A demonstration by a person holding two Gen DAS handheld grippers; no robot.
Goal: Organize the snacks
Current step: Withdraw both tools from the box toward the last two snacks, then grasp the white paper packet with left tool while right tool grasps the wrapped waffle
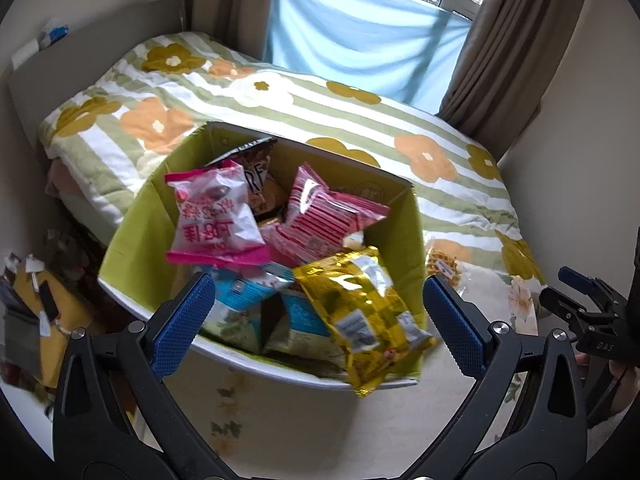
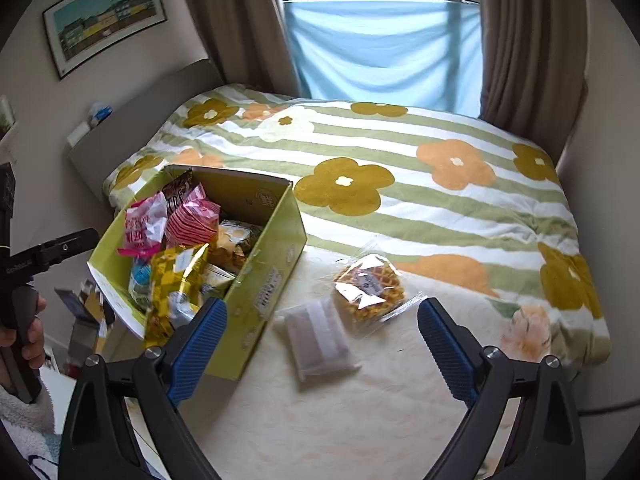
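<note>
A green cardboard box (image 1: 280, 372) holds several snack bags: a pink-and-white bag (image 1: 216, 216), a pink striped bag (image 1: 324, 216), and a gold bag (image 1: 360, 308) that hangs over the front rim. My left gripper (image 1: 320, 312) hovers open over the box's near side, nothing pinched. In the right wrist view the box (image 2: 272, 264) stands at left. Beside it lie a clear waffle packet (image 2: 370, 288) and a pale wrapped packet (image 2: 320, 340) on the cream surface. My right gripper (image 2: 322, 308) is open above the pale packet, apart from it.
A bed with a striped floral quilt (image 2: 400, 200) lies behind the box, with curtains and a blue sheet at the window beyond. A hand (image 2: 28, 332) holds the left gripper's handle at the left edge. Clutter (image 1: 36, 304) sits low at left.
</note>
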